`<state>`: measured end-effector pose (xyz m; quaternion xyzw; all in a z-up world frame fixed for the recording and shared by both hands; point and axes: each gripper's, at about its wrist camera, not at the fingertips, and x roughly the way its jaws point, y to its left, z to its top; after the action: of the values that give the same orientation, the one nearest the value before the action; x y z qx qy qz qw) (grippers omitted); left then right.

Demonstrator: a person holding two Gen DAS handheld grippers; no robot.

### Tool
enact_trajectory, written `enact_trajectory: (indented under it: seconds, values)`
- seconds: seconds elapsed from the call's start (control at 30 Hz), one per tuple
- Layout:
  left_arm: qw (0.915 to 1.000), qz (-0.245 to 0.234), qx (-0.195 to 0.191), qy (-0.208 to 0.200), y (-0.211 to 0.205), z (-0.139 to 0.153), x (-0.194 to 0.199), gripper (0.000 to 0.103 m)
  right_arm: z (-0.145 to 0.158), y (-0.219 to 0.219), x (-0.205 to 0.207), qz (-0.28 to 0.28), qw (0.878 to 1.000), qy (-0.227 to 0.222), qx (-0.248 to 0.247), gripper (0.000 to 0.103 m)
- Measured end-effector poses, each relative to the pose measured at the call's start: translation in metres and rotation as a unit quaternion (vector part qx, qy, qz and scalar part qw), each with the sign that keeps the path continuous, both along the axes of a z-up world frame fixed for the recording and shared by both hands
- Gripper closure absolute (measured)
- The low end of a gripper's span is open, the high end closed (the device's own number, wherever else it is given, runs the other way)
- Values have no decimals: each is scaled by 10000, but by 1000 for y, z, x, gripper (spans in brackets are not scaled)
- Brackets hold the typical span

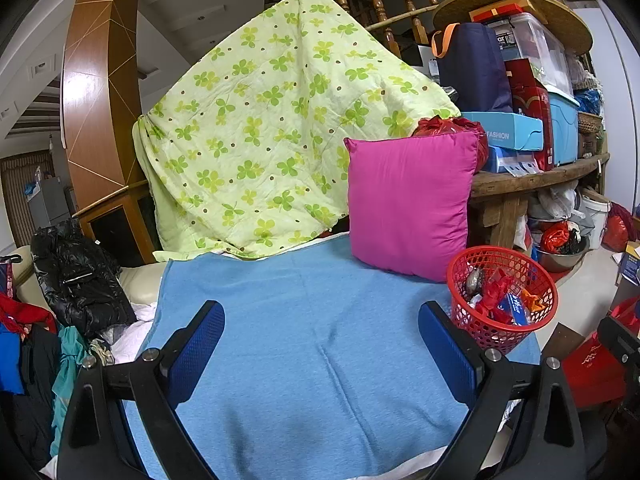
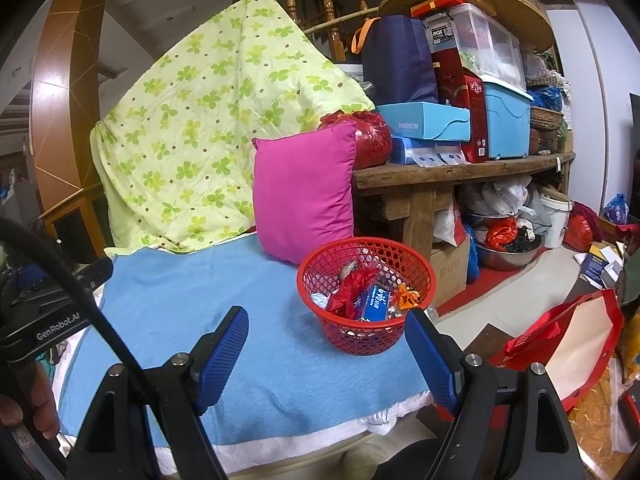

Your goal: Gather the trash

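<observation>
Both tools are spread wide and carry nothing. The left hand-held gripper (image 1: 322, 344) hangs over a bare stretch of the blue towel (image 1: 304, 340), and the right hand-held gripper (image 2: 326, 354) does the same, with nothing between either pair of blue pads.

The red mesh basket (image 2: 366, 334) stands on the towel just ahead of the right hand-held gripper, close to its right finger; from the left one it sits ahead and off to the right, near that tool's right fingertip. In it lie the collected wrappers (image 2: 374, 300): crumpled red foil, a blue packet, an orange scrap and something silvery. A magenta cushion (image 2: 306, 196) stands beyond the basket, against a clover-print quilt (image 2: 208, 120).

No loose trash shows on the towel, so the gathering step looks finished, or nearly so. The next move probably calls for a look round for any stray piece, or for closing one hand-held gripper on the basket's rim to carry it off; the thin, springy mesh wants a firm, square pinch.
</observation>
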<state>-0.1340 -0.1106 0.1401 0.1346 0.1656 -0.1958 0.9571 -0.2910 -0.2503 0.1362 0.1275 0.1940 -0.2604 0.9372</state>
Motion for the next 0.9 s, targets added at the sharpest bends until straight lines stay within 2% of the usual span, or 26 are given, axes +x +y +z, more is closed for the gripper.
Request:
enact_trajectory:
  seconds: [0.9]
  values:
    - [10000, 14, 6, 7, 1, 0, 1, 6, 4, 1, 4, 43, 10000, 2, 7, 20]
